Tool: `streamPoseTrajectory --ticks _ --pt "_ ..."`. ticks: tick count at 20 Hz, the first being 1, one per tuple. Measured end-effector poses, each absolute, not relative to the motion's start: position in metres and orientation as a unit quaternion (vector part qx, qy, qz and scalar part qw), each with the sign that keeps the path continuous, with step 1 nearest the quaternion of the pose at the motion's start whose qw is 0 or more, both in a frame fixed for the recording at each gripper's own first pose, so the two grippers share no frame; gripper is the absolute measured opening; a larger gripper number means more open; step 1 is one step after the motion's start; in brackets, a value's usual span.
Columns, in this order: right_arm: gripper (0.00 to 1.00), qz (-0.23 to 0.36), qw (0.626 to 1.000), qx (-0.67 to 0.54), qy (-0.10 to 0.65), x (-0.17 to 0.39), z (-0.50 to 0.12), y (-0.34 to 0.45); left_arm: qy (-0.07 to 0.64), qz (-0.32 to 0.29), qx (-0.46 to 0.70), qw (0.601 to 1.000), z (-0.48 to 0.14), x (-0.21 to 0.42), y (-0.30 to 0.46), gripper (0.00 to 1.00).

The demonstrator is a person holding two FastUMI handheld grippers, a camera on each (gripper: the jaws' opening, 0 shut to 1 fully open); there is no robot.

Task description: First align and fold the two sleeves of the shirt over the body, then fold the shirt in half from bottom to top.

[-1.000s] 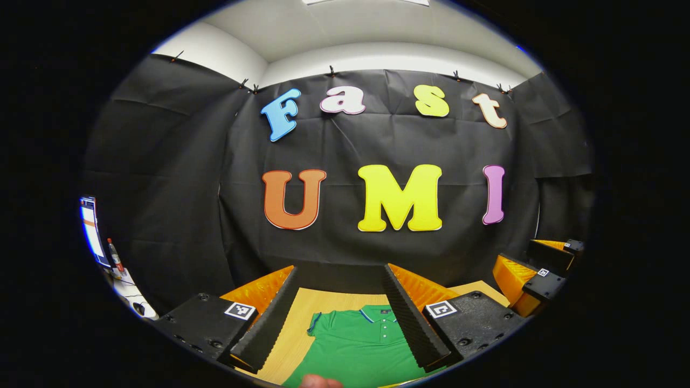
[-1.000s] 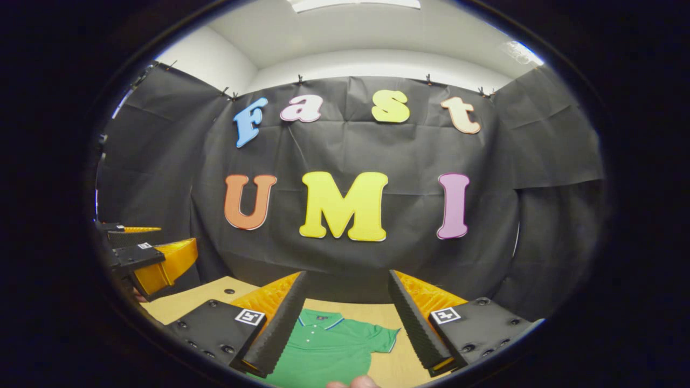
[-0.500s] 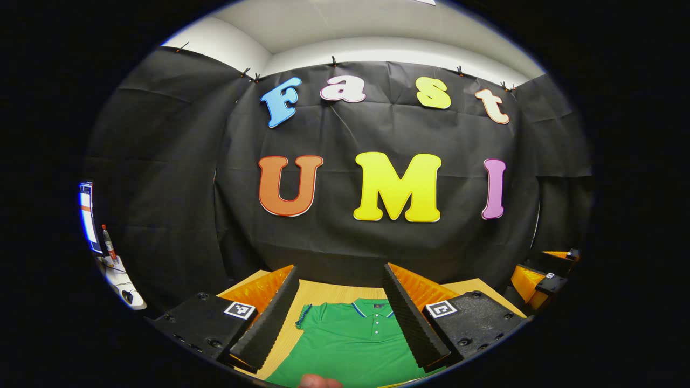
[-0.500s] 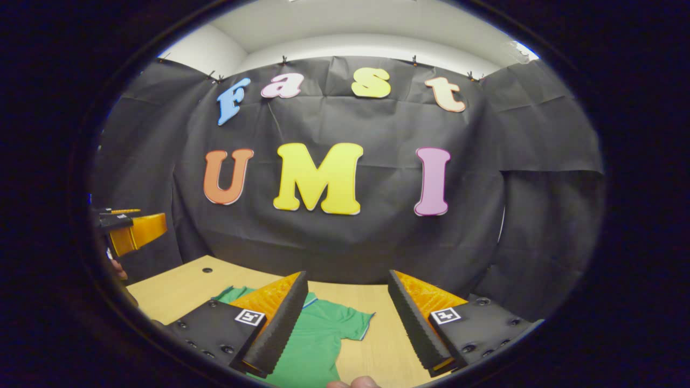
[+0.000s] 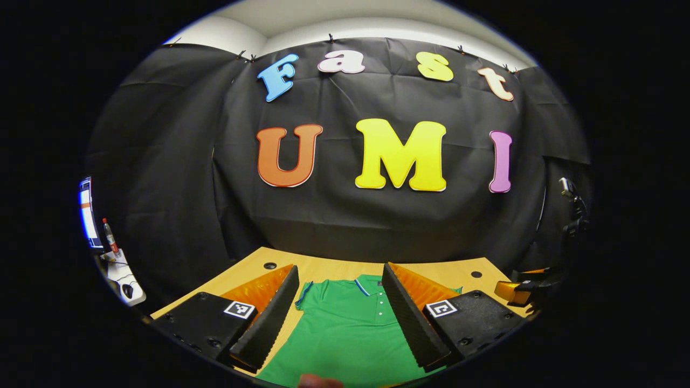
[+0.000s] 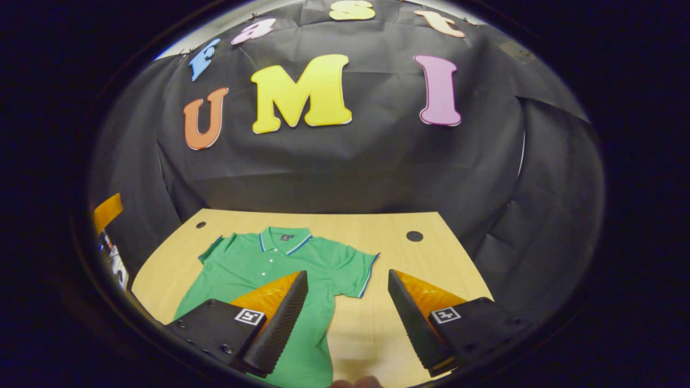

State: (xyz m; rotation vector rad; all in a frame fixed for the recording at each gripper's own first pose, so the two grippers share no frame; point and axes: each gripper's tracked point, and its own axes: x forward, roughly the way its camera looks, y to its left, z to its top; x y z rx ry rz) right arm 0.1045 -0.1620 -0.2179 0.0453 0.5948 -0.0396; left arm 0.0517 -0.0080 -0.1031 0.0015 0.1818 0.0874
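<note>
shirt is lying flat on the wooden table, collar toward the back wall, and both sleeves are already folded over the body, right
Not quite. The green shirt does lie flat on the wooden table with its collar toward the back wall, but the sleeves are not folded yet: the right gripper view shows both spread out to the sides.

A green polo shirt lies flat and face up on the table, in the lower left-centre of the right gripper view and at the bottom centre of the left gripper view. Its collar, trimmed in blue and white, points toward the top of the frame, with a short buttoned placket below. Both short sleeves are spread outward, unfolded; the hem is cut off at the bottom edge.
</note>
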Motion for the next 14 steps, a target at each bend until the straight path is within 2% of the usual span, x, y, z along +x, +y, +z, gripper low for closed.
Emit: streamPoseTrajectory --ticks 1,2,3,4,6,14 --pt "0.95 -0.021 0.951 0.024 0.308 0.112 -0.231 -0.166 0.095 0.047 -0.001 0.994 -0.108 0.054 -0.005 0.99" --pt "0.92 -0.023 0.945 0.029 0.325 0.117 -0.244 -0.169 0.101 0.051 -0.002 0.994 -0.112 0.055 -0.002 0.99" --pt "0.96 -0.025 0.938 0.038 0.343 0.124 -0.256 -0.171 0.107 0.054 -0.003 0.993 -0.117 0.056 0.000 0.99" --pt "0.92 -0.024 0.930 0.043 0.363 0.131 -0.269 -0.172 0.115 0.058 -0.003 0.992 -0.123 0.057 0.003 0.99" --pt "0.96 -0.017 0.916 0.039 0.398 0.145 -0.292 -0.176 0.125 0.068 0.000 0.990 -0.130 0.060 0.011 0.99" --pt "0.95 -0.022 0.887 0.032 0.461 0.219 -0.361 -0.197 0.154 0.096 0.007 0.983 -0.152 0.069 0.032 1.00"
